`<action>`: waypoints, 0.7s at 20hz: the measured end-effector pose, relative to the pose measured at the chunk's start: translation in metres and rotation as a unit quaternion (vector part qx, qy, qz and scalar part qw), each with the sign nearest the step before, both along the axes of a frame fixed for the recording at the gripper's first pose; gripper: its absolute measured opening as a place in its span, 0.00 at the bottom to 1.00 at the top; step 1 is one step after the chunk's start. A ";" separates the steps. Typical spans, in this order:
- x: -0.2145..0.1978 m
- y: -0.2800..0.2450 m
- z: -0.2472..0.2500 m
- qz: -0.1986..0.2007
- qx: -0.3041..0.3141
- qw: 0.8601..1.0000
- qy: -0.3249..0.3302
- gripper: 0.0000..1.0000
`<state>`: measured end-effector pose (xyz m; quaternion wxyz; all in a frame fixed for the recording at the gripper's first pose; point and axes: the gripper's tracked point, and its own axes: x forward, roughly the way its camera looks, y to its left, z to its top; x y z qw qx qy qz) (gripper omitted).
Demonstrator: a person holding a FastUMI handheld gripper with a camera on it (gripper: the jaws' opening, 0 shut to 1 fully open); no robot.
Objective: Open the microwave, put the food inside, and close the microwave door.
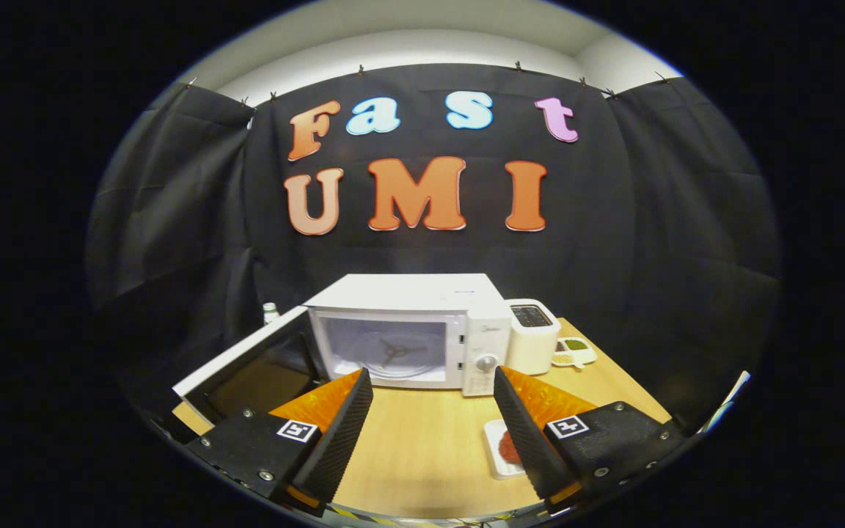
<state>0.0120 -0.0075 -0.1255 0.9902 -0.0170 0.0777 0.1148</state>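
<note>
The microwave (408, 330) door (246, 374) is seen swung wide open to the left, so step 1 is judged done. The cavity is lit and bare, w/ only the turntable hub seen inside. Step in hand, as judged: fetching the food, which is not yet picked up.

The gripper (433, 407) is held w/ fingers wide apart and nothing between them but bare table (422, 440). No contact w/ anything is seen.

The food (508, 449), a reddish lump on a small white tray (496, 449), is set on the table near the right finger (521, 433), at abt 4 o'clock from the midpoint of the gap. It is partly hidden by that finger, so its full shape can't be told. It is not between the jaws; it is offset to the right, and well apart from the microwave, which is at 12 o'clock beyond the fingertips.

Next move, as judged: the gripper would need to be shifted right and lowered so the tray edge is brought between the fingers, then closed on it. Care is called for since the tray looks shallow and flat; a rim grip may tip it.

Beyond, a white toaster (532, 334) is stood just beside the microwave at abt 1 o'clock, w/ a small dish (573, 352) of green stuff next to it. A bottle (270, 313) is seen at 10 o'clock, behind the door.
</note>
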 end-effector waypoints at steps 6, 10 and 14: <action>0.046 -0.085 -0.088 -0.014 -0.010 0.998 0.068 0.98; 0.070 -0.103 -0.154 -0.004 0.010 0.991 0.137 0.98; 0.081 -0.093 -0.199 0.022 0.039 0.978 0.202 0.98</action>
